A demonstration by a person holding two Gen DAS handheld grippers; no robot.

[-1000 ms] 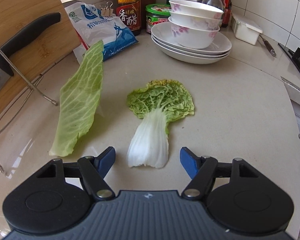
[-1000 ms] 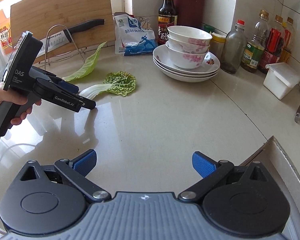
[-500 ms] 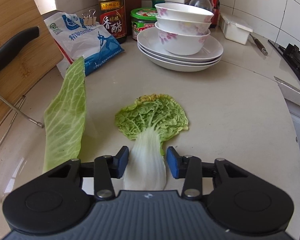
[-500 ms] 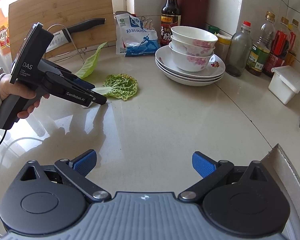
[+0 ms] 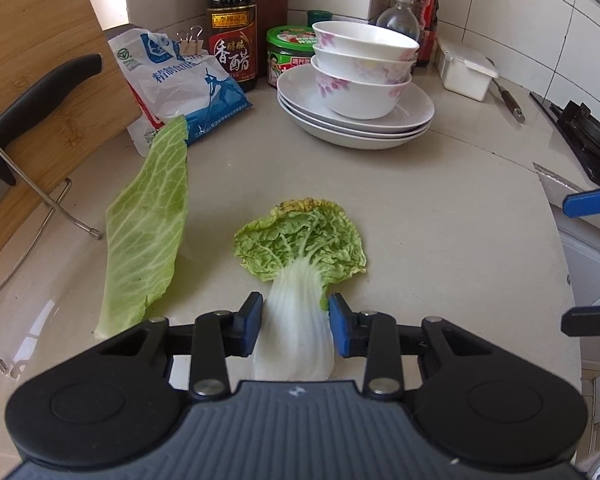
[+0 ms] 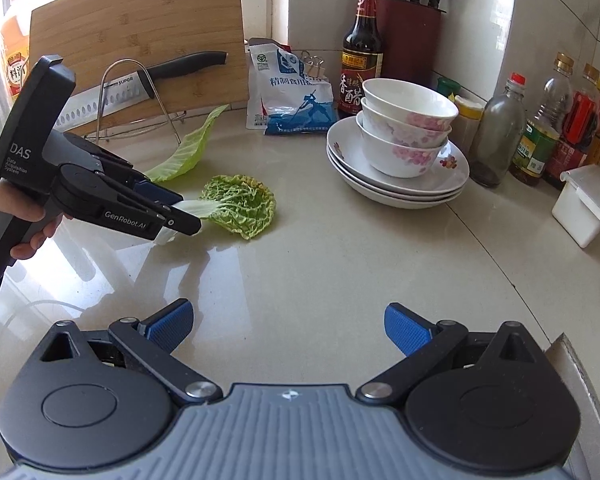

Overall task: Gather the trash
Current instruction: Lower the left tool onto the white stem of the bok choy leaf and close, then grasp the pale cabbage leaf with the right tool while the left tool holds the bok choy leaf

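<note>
Crinkled green napa cabbage leaf with a ribbed white stalk [image 5: 300, 256] lies flat on the glossy beige stone counter [image 5: 440, 216]. Left gripper [image 5: 296, 326] has its 2 blue ridged pads pressed on the stalk. Smooth pale-green veined cabbage leaf [image 5: 148, 232] lies just beside it. Right gripper [image 6: 288, 326] hangs above bare counter, jaws wide, nothing between them. Stacked floral white bowls on plates [image 5: 360, 80] stand well apart.

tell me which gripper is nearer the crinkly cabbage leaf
Left. The left gripper has its jaws around the cabbage leaf's white stalk; the right gripper hangs apart, open.
</note>
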